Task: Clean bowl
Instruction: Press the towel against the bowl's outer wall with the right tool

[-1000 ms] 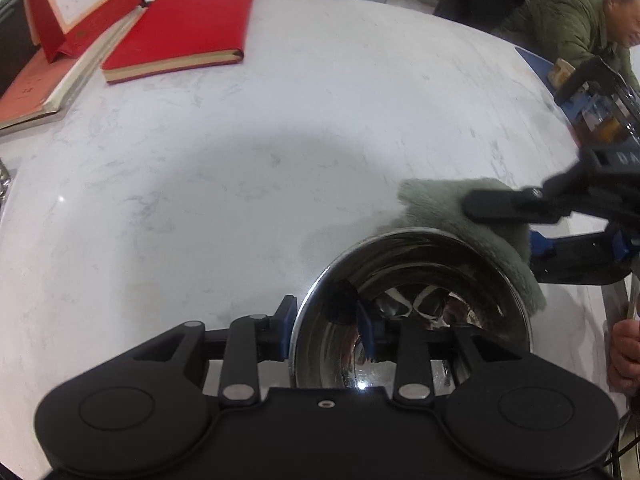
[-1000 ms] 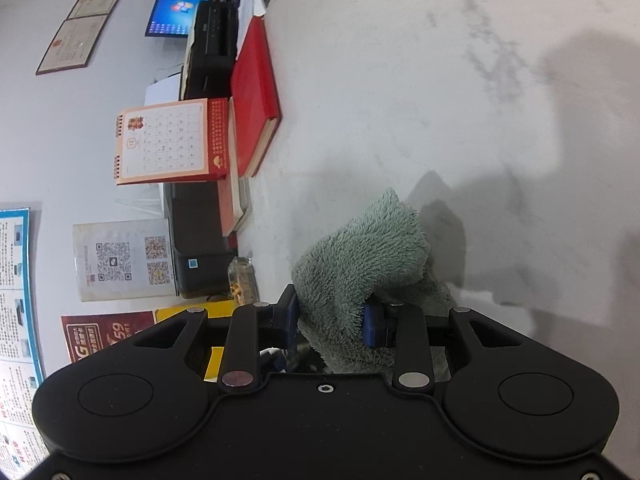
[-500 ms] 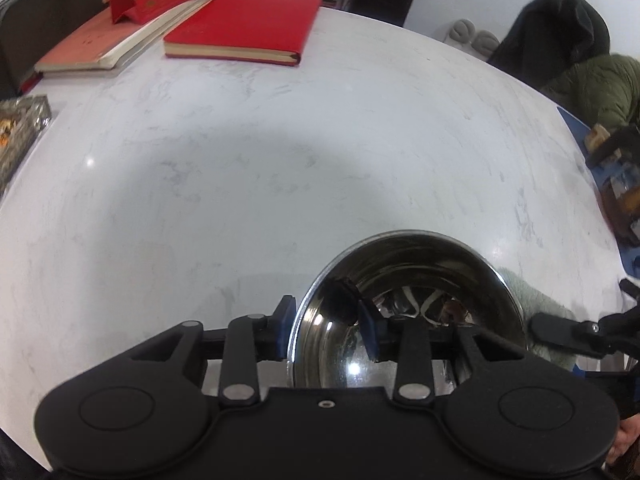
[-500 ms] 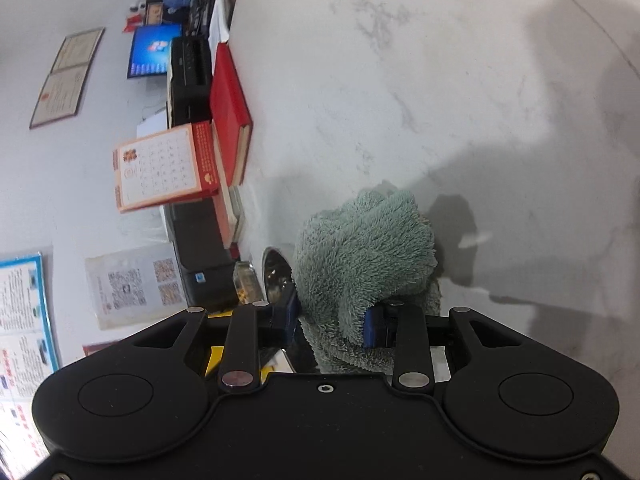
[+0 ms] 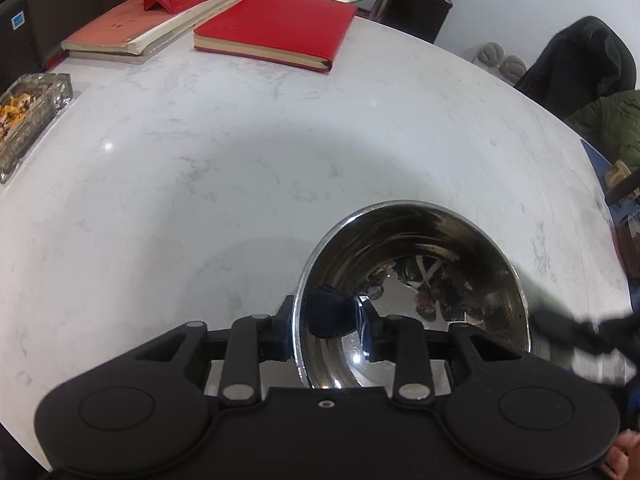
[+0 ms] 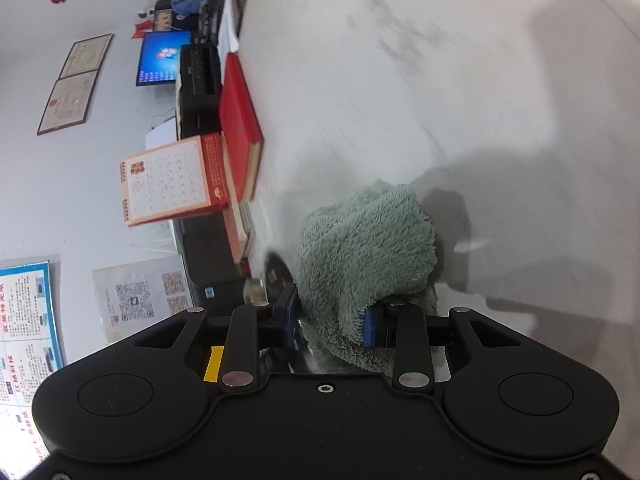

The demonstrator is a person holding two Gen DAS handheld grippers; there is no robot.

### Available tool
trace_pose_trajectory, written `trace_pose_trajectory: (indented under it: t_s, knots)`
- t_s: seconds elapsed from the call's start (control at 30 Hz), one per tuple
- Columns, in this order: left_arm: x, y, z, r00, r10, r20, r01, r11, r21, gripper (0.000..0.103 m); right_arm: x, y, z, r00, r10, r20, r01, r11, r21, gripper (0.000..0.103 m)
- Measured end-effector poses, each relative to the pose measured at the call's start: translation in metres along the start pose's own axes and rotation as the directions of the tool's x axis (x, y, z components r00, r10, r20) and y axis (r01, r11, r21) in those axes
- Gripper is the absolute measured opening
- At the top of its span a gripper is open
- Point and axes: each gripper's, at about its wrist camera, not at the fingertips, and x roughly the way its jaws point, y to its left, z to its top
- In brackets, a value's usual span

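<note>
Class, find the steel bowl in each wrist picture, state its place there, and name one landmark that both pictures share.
Left wrist view: the steel bowl sits lower centre-right, its near rim between the left gripper jaws.
Right wrist view: only a blurred sliver of rim shows, left of the green cloth, lower centre.
Shared landmark: the red book on the marble table.

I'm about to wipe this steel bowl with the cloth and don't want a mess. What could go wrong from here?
1. The left tongs pinch only the steel bowl at its rim, so wiping pressure could twist it loose.
2. The green cloth is bunched in the right tongs with loose folds that may slip out.
3. A sliding bowl could skid across the smooth marble table toward the red book.
</note>
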Motion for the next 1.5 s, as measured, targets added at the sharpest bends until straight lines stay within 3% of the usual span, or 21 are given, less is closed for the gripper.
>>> trace_pose_trajectory:
  t_s: [0.2,0.3,0.7,0.8,0.93,1.07,1.27,1.5]
  knots:
    - [0.0,-0.003,0.0,1.0,0.002,-0.019,-0.001,0.999,0.046,0.029,0.026,0.014,0.04,0.999,0.038,0.0,-0.038,0.999,-0.022,0.031]
    - [0.002,-0.002,0.002,1.0,0.003,-0.027,-0.002,1.0,0.025,0.029,0.037,0.017,0.05,0.998,0.057,-0.012,-0.058,0.998,-0.019,0.031]
    - [0.004,-0.006,0.003,1.0,0.025,0.0,-0.025,1.0,-0.013,0.032,0.001,-0.006,-0.004,1.0,0.027,-0.002,-0.027,0.999,0.03,0.031]
    - [0.003,-0.002,0.009,1.0,0.011,-0.018,-0.012,1.0,-0.027,0.028,-0.002,-0.006,-0.011,1.0,0.026,0.013,-0.026,0.999,0.026,0.031]
    - [-0.007,-0.001,0.024,0.999,0.0,0.032,-0.001,1.0,0.031,0.028,-0.005,0.004,-0.012,1.0,-0.009,0.021,0.01,0.999,-0.039,0.031]
    - [-0.001,0.001,0.032,0.999,-0.01,0.032,0.009,0.999,0.052,0.024,-0.007,0.019,-0.018,0.998,-0.06,0.026,0.062,0.99,-0.125,0.031]
    - [-0.007,0.007,0.021,1.0,-0.022,0.01,0.021,0.999,0.027,0.015,0.0,0.04,-0.019,0.987,-0.155,0.052,0.163,0.955,-0.248,0.031]
    - [-0.023,0.014,-0.003,0.998,-0.046,-0.04,0.046,0.999,0.008,0.017,0.014,0.057,0.009,0.984,-0.168,0.064,0.179,0.934,-0.308,0.031]
